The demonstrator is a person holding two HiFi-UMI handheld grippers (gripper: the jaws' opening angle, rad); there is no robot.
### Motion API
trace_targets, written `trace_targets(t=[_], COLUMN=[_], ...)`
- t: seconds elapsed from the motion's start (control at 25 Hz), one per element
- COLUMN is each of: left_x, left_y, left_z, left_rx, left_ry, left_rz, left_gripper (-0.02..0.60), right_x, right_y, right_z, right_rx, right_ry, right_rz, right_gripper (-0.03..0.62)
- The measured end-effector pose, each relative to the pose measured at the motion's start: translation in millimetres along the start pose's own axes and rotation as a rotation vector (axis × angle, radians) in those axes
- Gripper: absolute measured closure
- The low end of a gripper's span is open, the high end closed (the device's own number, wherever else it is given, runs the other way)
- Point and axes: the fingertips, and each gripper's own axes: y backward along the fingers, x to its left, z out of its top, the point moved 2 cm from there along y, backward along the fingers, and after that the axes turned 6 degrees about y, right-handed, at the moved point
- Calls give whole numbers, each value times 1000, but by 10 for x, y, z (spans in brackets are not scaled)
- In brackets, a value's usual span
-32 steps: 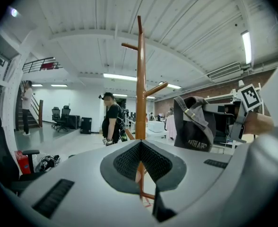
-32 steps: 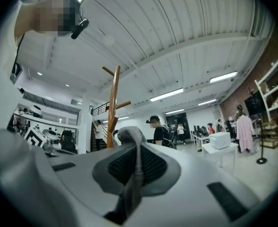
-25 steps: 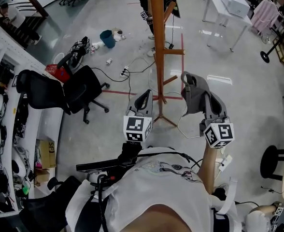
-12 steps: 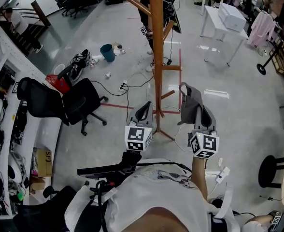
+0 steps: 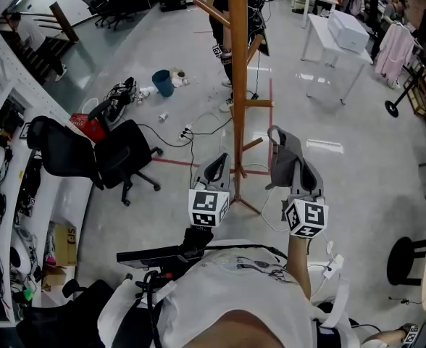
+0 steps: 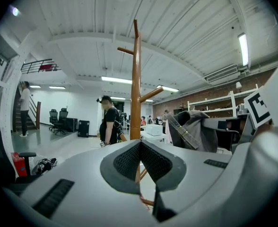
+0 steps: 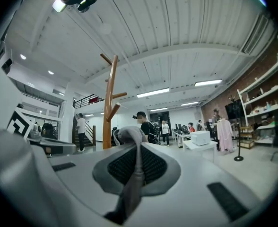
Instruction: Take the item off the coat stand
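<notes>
Garment (image 5: 291, 156) lies pinched in the closed right hand-held gripper (image 7: 138, 150), draped over its jaws, long axis running forward along them. Both hand-held grippers point level. The left hand-held gripper (image 5: 218, 158), alongside, is closed and empty.

I see coat stand (image 5: 236, 85) orange-brown; item (image 5: 294, 158) grey; left tool (image 5: 216, 162) grey, cube (image 5: 209, 209) black-white squares; chair (image 5: 122, 147) black; bucket (image 5: 161, 79) blue; floor tape (image 5: 171, 160) red; worktop (image 5: 316, 26) white.

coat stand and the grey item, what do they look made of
Coat stand: likely wood, orange-brown, smooth with a slight sheen. Grey item: soft matte fabric, judging by its folds and droop; a strap on it looks like webbing.
</notes>
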Motion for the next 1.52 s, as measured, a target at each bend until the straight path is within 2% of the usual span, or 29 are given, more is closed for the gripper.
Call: trace_targets(t=[0.52,1.04,1.52], left_x=[101,151,85], left_y=[117,190,131], left_z=[-36,-28,-24], left_rx=[10,9,11], left_ry=[6,9,11], left_rz=[33,29,22], left_gripper=[578,578,578], right_x=[45,155,84], right_y=[13,59,41], right_z=[-5,22,20], right_rx=[-7,-4,0], right_ry=[-3,23,13], right_rz=[14,12,15], right_gripper=[576,577,577])
